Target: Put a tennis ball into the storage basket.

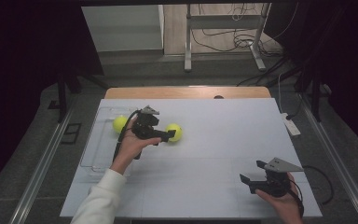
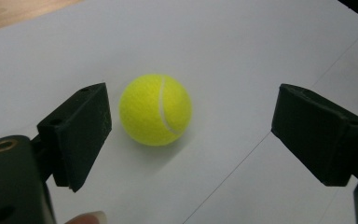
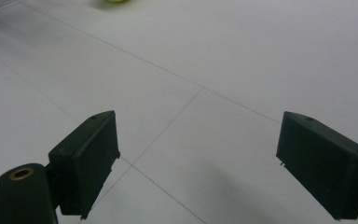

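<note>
- The tennis ball [image 2: 155, 110] sits loose on the white surface [image 1: 223, 140], left of centre.
- The left gripper [image 2: 191, 135] lines up on it, jaws apart, ready to straddle it.
- A second ball [image 1: 119, 123] rests in the clear tray [image 1: 93, 154] at far left.
- The right gripper [image 1: 251, 173] waits near right, jaws apart, empty.

This looks like a lab or test room: a white board [image 1: 223, 140] covers a wooden table [image 1: 186, 92], dark curtains [image 1: 28, 46] hang left and right, and loose cables [image 1: 242, 39] lie around a metal stand [image 1: 223, 28] at the far side.
</note>
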